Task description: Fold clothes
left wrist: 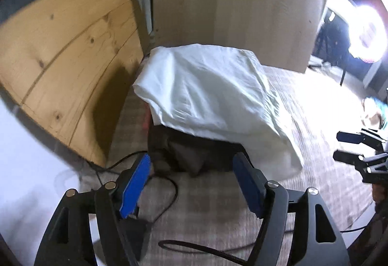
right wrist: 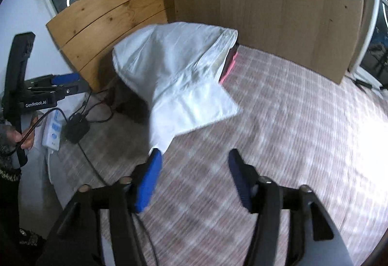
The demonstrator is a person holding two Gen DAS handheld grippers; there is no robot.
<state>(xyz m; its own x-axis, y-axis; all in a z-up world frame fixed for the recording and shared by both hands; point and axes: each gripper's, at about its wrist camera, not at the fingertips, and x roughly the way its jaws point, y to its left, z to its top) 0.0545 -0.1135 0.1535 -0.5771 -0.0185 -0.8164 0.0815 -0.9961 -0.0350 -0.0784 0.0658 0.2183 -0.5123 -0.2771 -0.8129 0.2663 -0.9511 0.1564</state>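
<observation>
A white garment (left wrist: pixel 206 91) lies draped over a pile of darker clothes (left wrist: pixel 189 154) on the checked bedsheet (left wrist: pixel 206 212). My left gripper (left wrist: pixel 191 171) stands open just in front of the dark pile, with nothing between its blue fingers. In the right wrist view the same white garment (right wrist: pixel 179 76) hangs down towards me, and its lowest corner ends at the tip of my left-hand finger (right wrist: pixel 148 181). My right gripper (right wrist: pixel 194 166) is open and grips nothing. Pink and dark cloth (right wrist: pixel 230 62) shows under the garment's far edge. Each gripper appears in the other's view: the right gripper (left wrist: pixel 351 147), the left gripper (right wrist: pixel 65 81).
A pine headboard (left wrist: pixel 72 67) stands at the left and a tall brown panel (left wrist: pixel 237 4) behind the pile. Black cables (left wrist: pixel 169 195), a black adapter (right wrist: pixel 76 127) and a white power strip (right wrist: pixel 53 130) lie by the bed's left side. A bright lamp (left wrist: pixel 368 33) glares at the right.
</observation>
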